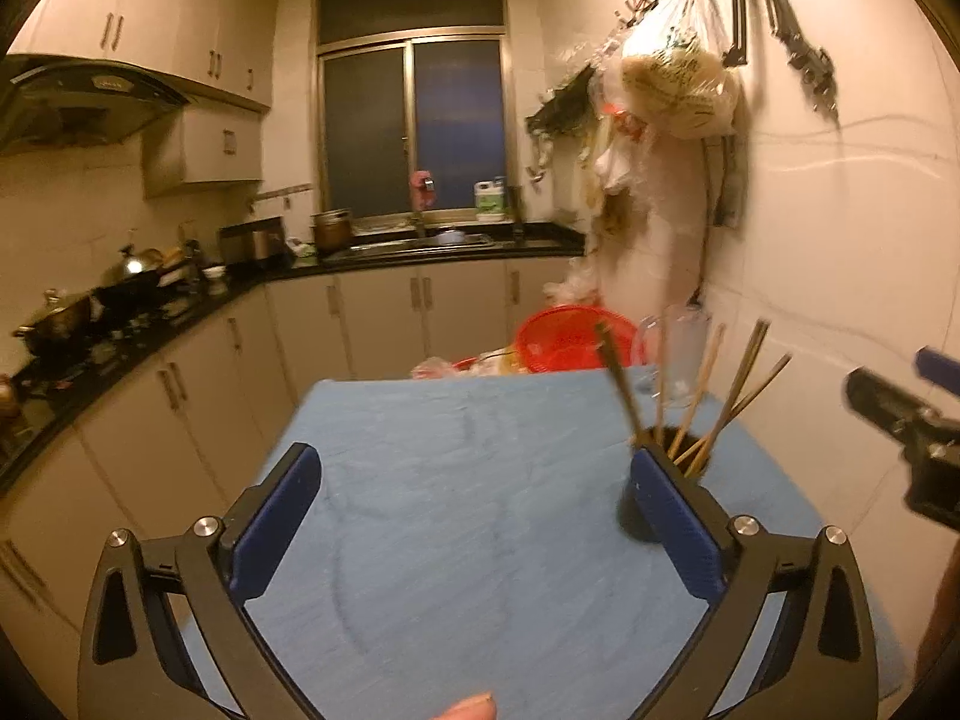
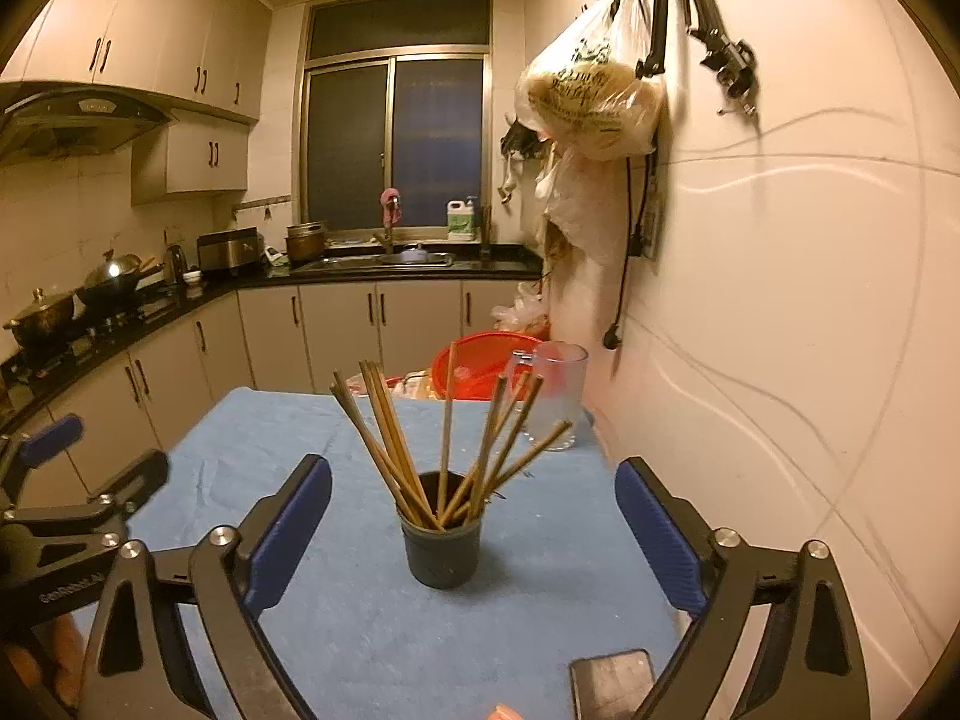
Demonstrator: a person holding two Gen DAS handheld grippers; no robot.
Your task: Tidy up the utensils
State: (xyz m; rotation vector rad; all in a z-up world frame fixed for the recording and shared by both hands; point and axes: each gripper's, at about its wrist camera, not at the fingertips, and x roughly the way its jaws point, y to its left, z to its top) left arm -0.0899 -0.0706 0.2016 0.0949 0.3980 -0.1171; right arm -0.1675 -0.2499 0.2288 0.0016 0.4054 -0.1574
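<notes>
Chopsticks (image 2: 420, 450) stand upright, fanned, in dark cup (image 2: 443, 552) on table (image 2: 360, 630), centred ahead of right gripper (image 2: 474, 534); left gripper (image 1: 480, 516) beside. Both spread wide, empty.

The cup (image 2: 443, 540) stands on the table (image 2: 360, 630), with chopsticks (image 2: 445, 426) upright in it. Behind the cup, to its right, stands a jug (image 2: 555, 393), and a basket (image 2: 480, 363) lies behind that. A phone (image 2: 612, 681) lies before the cup, to its right.
</notes>
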